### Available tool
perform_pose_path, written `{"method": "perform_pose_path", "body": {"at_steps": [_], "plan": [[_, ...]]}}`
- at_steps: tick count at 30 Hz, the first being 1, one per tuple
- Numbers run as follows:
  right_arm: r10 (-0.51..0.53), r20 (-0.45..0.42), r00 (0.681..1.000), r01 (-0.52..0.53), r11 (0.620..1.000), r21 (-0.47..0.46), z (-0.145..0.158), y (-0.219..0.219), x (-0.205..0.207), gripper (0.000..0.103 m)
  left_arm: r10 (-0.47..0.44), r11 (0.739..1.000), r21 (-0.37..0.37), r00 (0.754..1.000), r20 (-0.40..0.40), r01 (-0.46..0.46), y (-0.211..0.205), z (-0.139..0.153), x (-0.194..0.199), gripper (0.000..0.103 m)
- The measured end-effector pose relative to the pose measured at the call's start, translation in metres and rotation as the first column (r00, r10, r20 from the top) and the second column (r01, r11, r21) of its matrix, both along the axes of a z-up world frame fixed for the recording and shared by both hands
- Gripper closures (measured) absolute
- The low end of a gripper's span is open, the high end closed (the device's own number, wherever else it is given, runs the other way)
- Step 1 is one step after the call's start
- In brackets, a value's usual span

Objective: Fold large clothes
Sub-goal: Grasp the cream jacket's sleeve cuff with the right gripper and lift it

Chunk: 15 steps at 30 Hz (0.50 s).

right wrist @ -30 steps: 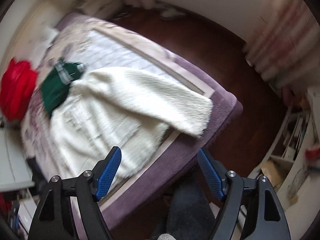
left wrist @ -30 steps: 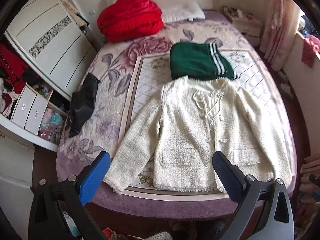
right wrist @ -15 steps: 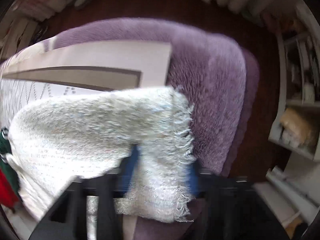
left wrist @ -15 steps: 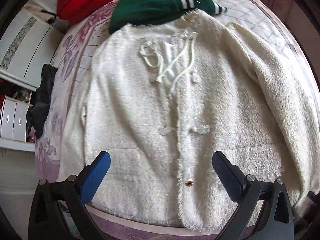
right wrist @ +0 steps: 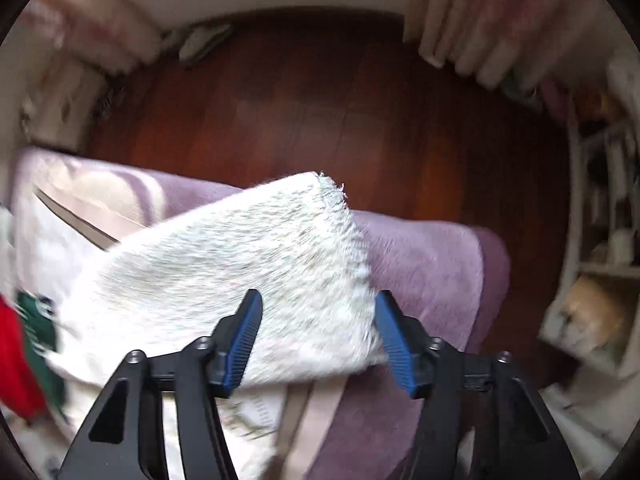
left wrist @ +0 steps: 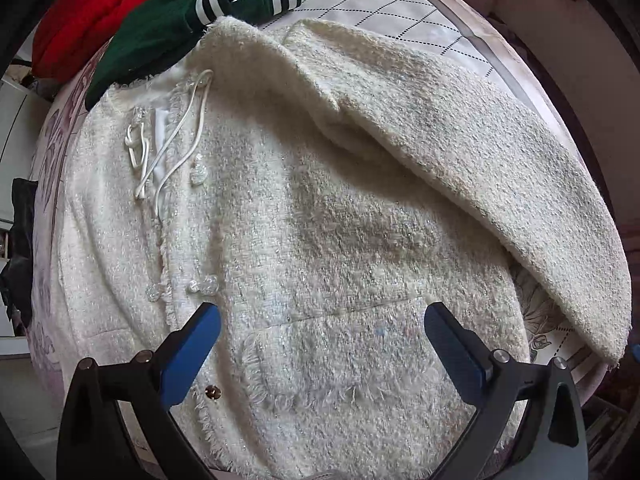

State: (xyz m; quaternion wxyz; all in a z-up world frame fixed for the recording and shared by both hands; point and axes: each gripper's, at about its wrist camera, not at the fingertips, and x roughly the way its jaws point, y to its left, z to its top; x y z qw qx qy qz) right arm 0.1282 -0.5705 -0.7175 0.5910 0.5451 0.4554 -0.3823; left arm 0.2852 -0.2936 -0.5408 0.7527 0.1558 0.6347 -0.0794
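A cream fuzzy jacket point(left wrist: 320, 240) lies front-up on the bed, with white cords near its collar. My left gripper point(left wrist: 320, 340) is open and empty, hovering just above the jacket's lower front by the pocket. The jacket's right sleeve point(left wrist: 500, 160) is raised off the bed. In the right wrist view my right gripper point(right wrist: 316, 332) is closed on the cuff end of that sleeve point(right wrist: 240, 272), which sits between the blue pads and is lifted above the purple bed cover point(right wrist: 432, 256).
A folded green garment with white stripes point(left wrist: 172, 20) and a red garment point(left wrist: 84, 12) lie beyond the jacket's collar. A black item point(left wrist: 20, 240) lies at the bed's left side. Dark wood floor point(right wrist: 340, 112) and shelves point(right wrist: 600, 240) lie past the bed's corner.
My left gripper moved in low over the jacket. My right gripper came down on the right sleeve's cuff, closed on it and lifted it off the bed.
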Motion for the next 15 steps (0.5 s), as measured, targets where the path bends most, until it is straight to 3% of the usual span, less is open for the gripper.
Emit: {"method": "perform_pose_path", "body": {"at_steps": [3,6,8,10,13,15], "plan": [[-0.058,0.187,0.981,0.025,0.985,0.171,-0.029,0.023,-0.003,0.041,-0.001,1.000,0.022,0.999,-0.036,0.001,-0.002,-0.018,0.006,0.000],[-0.170,0.318,0.933,0.048,0.933,0.357,-0.096,0.048,0.005,0.041,-0.001,0.999,0.038,0.999,-0.042,0.003,-0.006,-0.032,0.018,0.000],[-0.218,0.339,0.915,0.078,0.921,0.382,-0.127,0.057,0.011,0.041,-0.017,0.998,0.067,1.000,-0.015,0.018,-0.009,-0.038,0.028,0.000],[-0.266,0.361,0.894,0.118,0.916,0.382,-0.137,0.065,0.015,0.040,-0.024,0.995,0.098,1.000,0.000,0.024,-0.011,-0.047,0.040,0.000],[-0.306,0.391,0.868,0.150,0.912,0.381,-0.136,0.072,0.012,0.039,-0.001,0.994,0.110,1.000,-0.010,0.002,-0.008,-0.057,0.058,0.000],[-0.288,0.397,0.871,0.129,0.916,0.381,-0.131,0.073,0.006,0.039,0.012,0.994,0.107,1.000,-0.014,-0.010,-0.007,-0.062,0.067,0.000]]}}
